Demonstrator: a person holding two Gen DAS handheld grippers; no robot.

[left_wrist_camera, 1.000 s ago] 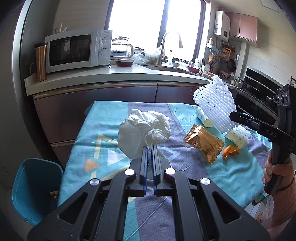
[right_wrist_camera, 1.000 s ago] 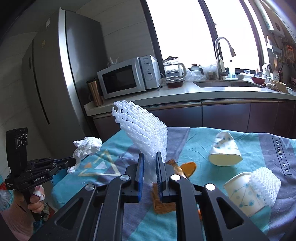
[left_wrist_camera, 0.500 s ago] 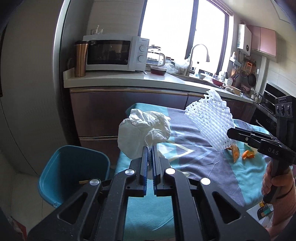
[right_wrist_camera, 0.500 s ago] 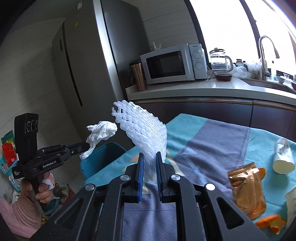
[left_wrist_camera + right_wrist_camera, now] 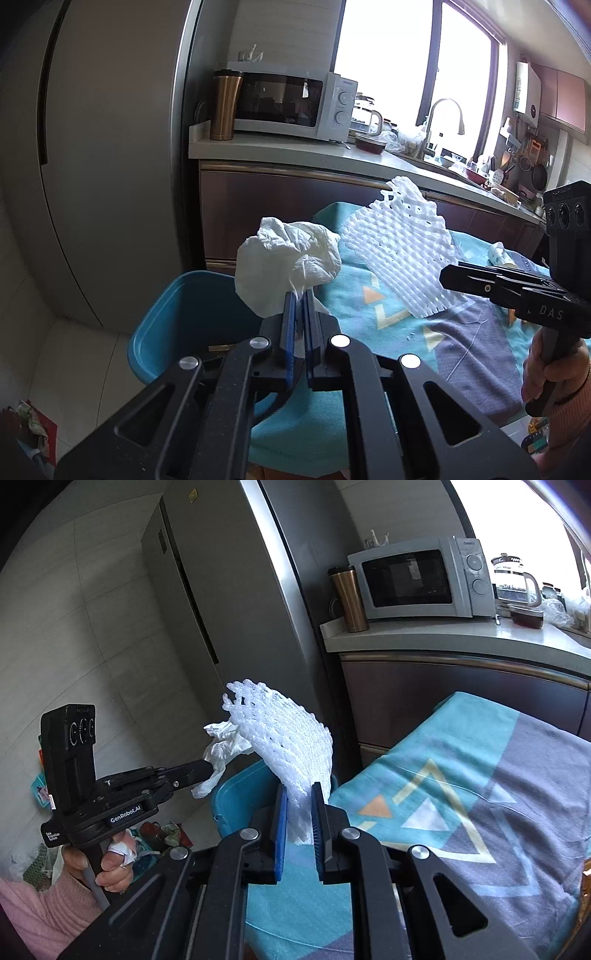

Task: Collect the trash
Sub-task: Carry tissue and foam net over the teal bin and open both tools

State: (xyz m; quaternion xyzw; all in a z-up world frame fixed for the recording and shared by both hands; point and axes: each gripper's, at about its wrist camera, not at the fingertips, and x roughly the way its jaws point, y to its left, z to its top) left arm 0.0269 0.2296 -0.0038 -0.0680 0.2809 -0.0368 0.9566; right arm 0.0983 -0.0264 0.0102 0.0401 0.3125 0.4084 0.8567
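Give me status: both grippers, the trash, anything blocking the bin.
Left gripper shut on crumpled tissue, above blue bin. Right gripper shut on foam net, at the table edge by the bin. Nothing seen blocking the bin.

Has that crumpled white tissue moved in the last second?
Yes. The tissue was carried off the table toward the blue bin.

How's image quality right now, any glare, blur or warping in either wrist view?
Left wrist view: the window is blown out white and the fridge edge bows with the fisheye, but the crumpled tissue is sharp. Right wrist view: glare top right, dark corners, foam net crisp.
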